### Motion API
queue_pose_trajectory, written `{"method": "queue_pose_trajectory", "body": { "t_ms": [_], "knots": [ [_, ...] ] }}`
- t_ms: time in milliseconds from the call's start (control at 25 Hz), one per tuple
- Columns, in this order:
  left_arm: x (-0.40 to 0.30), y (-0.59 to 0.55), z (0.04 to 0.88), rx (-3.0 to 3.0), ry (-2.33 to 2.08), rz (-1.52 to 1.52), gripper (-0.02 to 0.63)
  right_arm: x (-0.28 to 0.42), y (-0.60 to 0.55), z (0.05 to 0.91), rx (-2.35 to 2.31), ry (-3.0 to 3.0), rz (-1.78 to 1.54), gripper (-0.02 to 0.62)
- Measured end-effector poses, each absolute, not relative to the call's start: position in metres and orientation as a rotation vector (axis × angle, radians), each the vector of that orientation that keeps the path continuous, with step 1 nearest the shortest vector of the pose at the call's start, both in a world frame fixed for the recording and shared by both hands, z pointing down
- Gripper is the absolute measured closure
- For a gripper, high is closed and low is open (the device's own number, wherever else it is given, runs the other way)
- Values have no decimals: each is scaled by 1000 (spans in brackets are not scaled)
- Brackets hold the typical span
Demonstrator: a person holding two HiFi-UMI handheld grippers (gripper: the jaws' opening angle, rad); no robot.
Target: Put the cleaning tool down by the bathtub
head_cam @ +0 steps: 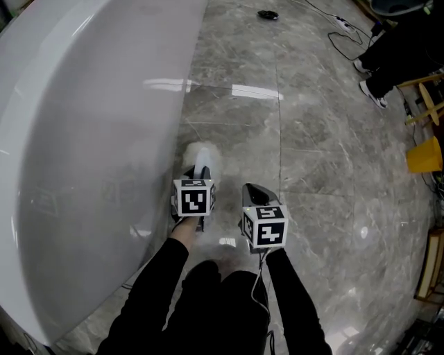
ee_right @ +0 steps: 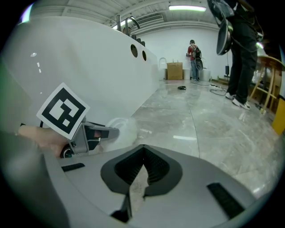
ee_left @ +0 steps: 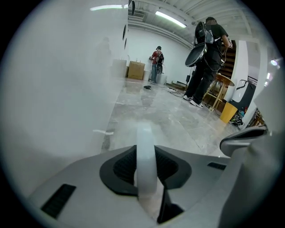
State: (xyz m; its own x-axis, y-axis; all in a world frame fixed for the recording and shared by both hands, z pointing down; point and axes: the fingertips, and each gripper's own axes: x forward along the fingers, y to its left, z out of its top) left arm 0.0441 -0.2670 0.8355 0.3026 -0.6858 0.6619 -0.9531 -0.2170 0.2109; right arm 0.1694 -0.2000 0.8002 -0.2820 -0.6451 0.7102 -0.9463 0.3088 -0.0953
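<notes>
The cleaning tool has a fluffy white head (head_cam: 200,155) that rests low on the grey marble floor, right beside the white bathtub (head_cam: 90,139). Its white handle (ee_left: 145,153) runs back between the jaws of my left gripper (head_cam: 199,175), which is shut on it. In the right gripper view the tool's head (ee_right: 120,128) shows just past the left gripper (ee_right: 95,133), close to the bathtub wall (ee_right: 89,67). My right gripper (head_cam: 255,190) hovers beside the left one, shut with nothing between its pads (ee_right: 143,162).
A person (ee_left: 207,58) stands at the far right beside a wooden stool (head_cam: 427,97) and a yellow bin (head_cam: 424,156). A cable (head_cam: 347,31) and a small black object (head_cam: 268,14) lie on the floor farther off. Cardboard boxes (ee_left: 136,70) stand by the back wall.
</notes>
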Motion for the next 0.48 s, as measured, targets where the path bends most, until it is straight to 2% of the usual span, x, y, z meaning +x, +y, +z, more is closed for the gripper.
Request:
{"method": "queue_pose_trajectory", "body": {
  "t_ms": [480],
  "knots": [
    [51, -280, 862, 1937, -1440, 649, 511, 176, -198, 816, 1407, -1978, 730, 597]
  ]
}}
